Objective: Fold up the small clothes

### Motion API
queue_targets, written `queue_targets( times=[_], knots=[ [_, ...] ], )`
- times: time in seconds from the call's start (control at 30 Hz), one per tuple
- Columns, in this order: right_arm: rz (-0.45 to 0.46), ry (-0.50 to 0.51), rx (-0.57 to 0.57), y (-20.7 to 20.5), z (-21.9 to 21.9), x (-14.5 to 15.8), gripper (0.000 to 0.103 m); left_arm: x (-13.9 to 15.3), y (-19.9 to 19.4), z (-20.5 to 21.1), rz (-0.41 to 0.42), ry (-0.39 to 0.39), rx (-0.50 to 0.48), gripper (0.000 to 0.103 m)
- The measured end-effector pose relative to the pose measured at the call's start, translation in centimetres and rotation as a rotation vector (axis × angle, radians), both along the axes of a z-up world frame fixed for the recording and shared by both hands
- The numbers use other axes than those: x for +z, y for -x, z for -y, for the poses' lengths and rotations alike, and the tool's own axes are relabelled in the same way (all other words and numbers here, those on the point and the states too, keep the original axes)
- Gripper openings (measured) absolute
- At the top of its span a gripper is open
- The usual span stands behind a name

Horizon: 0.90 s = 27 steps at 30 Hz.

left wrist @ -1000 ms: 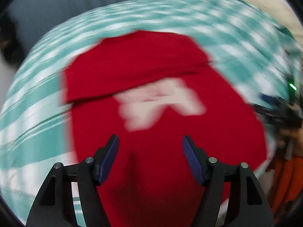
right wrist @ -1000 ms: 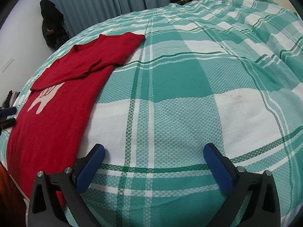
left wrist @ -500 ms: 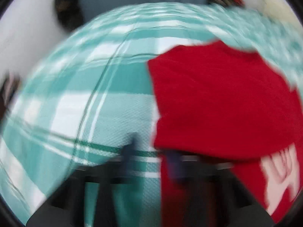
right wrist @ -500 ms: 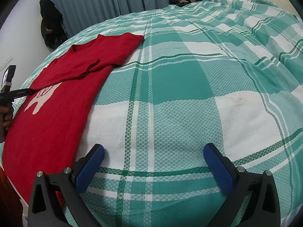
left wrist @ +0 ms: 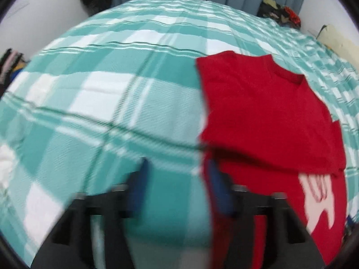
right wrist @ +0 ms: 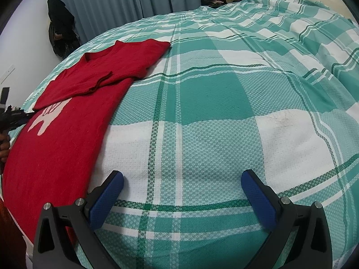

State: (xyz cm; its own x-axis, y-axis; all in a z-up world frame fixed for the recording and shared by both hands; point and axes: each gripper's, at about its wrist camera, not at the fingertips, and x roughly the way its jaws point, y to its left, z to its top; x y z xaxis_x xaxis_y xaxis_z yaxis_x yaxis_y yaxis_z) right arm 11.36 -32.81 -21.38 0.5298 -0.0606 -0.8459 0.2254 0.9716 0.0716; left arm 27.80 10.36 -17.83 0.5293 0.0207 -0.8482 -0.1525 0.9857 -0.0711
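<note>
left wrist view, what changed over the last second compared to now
The left gripper swung from above the middle of the red sweater to its side edge, where its jaws snapped shut and are now opening again; one finger overlaps the edge, nothing visibly pinched. The sweater's folded sleeves look as before. The right gripper stayed open over the checked bedspread, unmoved.

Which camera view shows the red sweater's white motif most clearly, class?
The right wrist view: the white motif is sharp and whole on the red sweater. The left wrist view shows it blurred, near the frame's edge.
</note>
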Motion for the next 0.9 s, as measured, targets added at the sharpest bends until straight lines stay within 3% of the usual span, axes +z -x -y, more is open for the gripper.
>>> queue_targets(
  times=[0.03,0.2,0.37,0.47,0.53,0.57,0.6,0.67,0.77,0.9],
  knots=[
    [0.001,0.002,-0.001,0.0,0.0,0.0,0.103,0.1,0.9,-0.4,0.002,-0.021,0.022,0.086],
    [0.008,0.01,0.005,0.3,-0.2,0.2,0.103,1.1,7.5,-2.8,0.01,-0.004,0.076,0.086],
    [0.029,0.027,0.008,1.1,-1.1,2.5,0.098,3.8,13.4,-1.3,0.086,0.041,0.013,0.088],
    [0.174,-0.007,0.132,2.7,-4.3,5.8,0.098,4.0,15.2,1.4,0.115,0.034,-0.069,0.095],
    [0.217,-0.023,0.249,3.5,-7.5,6.6,0.098,2.8,15.5,3.4,0.094,-0.016,-0.144,0.095],
    [0.197,-0.02,0.29,3.5,-8.8,6.2,0.098,1.2,15.7,4.6,0.052,-0.081,-0.19,0.095],
    [0.112,0.017,0.337,3.5,-10.3,4.6,0.098,0.1,15.9,5.1,0.022,-0.125,-0.207,0.096],
    [-0.075,0.09,0.367,3.6,-11.1,1.1,0.099,-1.0,17.0,4.9,0.057,-0.159,-0.219,0.099],
    [-0.045,0.002,0.302,4.9,-8.8,1.5,0.099,0.1,17.2,3.2,0.038,-0.121,-0.179,0.099],
    [0.057,-0.055,0.163,5.9,-4.8,4.0,0.099,2.0,18.2,0.4,0.112,-0.088,-0.032,0.098]
  ],
)
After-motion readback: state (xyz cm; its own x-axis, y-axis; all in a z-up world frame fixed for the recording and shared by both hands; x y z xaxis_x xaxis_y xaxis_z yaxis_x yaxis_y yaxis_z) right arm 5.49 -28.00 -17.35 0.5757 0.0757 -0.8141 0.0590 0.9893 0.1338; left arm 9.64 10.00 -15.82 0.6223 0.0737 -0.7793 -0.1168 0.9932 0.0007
